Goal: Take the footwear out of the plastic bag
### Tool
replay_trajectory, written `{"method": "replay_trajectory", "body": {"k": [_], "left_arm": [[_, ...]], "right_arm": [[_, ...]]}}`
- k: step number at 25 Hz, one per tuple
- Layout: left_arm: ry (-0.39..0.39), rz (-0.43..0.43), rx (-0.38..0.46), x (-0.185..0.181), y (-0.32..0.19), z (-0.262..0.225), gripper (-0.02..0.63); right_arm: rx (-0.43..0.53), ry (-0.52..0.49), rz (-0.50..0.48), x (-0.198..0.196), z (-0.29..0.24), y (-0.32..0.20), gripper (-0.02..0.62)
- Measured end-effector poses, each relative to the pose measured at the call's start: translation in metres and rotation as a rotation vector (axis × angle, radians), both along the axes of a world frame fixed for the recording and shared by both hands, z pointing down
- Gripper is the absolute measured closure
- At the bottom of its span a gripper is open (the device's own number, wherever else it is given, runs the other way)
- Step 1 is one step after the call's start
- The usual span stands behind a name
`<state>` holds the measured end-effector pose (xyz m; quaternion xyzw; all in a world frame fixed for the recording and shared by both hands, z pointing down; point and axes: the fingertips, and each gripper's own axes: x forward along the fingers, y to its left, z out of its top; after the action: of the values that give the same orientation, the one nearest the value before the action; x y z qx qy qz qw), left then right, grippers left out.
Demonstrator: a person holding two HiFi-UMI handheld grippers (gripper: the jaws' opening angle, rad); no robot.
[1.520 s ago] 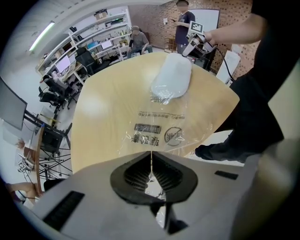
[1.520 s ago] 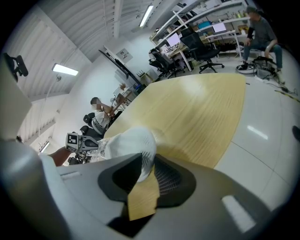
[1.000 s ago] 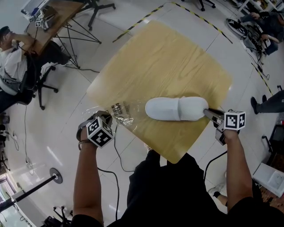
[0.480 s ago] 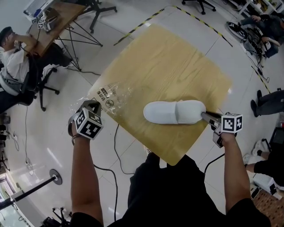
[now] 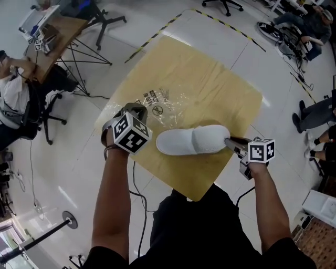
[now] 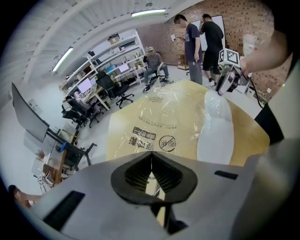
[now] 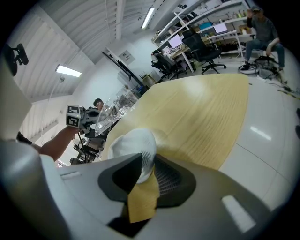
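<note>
A pair of white slippers (image 5: pixel 193 141) lies on the light wooden table (image 5: pixel 210 68) near its front edge, outside the bag. My right gripper (image 5: pixel 229 141) is shut on the heel end of the slippers (image 7: pixel 135 144), which sits between its jaws (image 7: pixel 143 164). The clear plastic bag (image 5: pixel 168 101) with black print lies crumpled on the table just behind the slippers. My left gripper (image 5: pixel 137 109) is shut on the bag's near edge, left of the slippers' toes. In the left gripper view the bag (image 6: pixel 154 136) spreads out from the shut jaws (image 6: pixel 151 174), with the slippers (image 6: pixel 215 129) to the right.
The table's corner points at the person's body. A seated person (image 5: pixel 13 79) and a desk (image 5: pixel 50 37) are at the far left, office chairs (image 5: pixel 100 13) behind. A cable (image 5: pixel 137 194) trails on the white floor. Yellow-black tape (image 5: pixel 152 37) runs beyond the table.
My left gripper has swung with the bag from beyond the table's left edge to over the table, beside the slippers' toes. The right gripper kept its grip on the slippers.
</note>
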<state>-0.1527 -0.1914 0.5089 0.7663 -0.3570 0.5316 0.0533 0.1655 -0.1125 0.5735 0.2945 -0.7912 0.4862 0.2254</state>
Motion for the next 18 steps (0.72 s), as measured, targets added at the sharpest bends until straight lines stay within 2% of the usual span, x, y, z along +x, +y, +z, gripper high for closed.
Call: {"method": "replay_trajectory", "body": {"k": [5,9,14,18], "left_arm": [[0.037,0.102,-0.034,0.076,-0.027,0.016,0.598],[0.061,0.149,-0.104,0.118,-0.038,0.045,0.598],[0.063,0.167,-0.19,0.141,-0.035,0.083,0.594],[0.083,0.157,-0.199,0.145,-0.035,0.091,0.511]], "right_arm": [[0.003,-0.014,0.023,-0.002,-0.001,0.001,0.509],[0.002,-0.029,0.047,-0.003,-0.002,0.001,0.511],[-0.001,-0.048,0.047,-0.007,-0.003,0.002,0.511],[0.007,-0.053,0.063,-0.005,-0.003,0.0,0.502]]}}
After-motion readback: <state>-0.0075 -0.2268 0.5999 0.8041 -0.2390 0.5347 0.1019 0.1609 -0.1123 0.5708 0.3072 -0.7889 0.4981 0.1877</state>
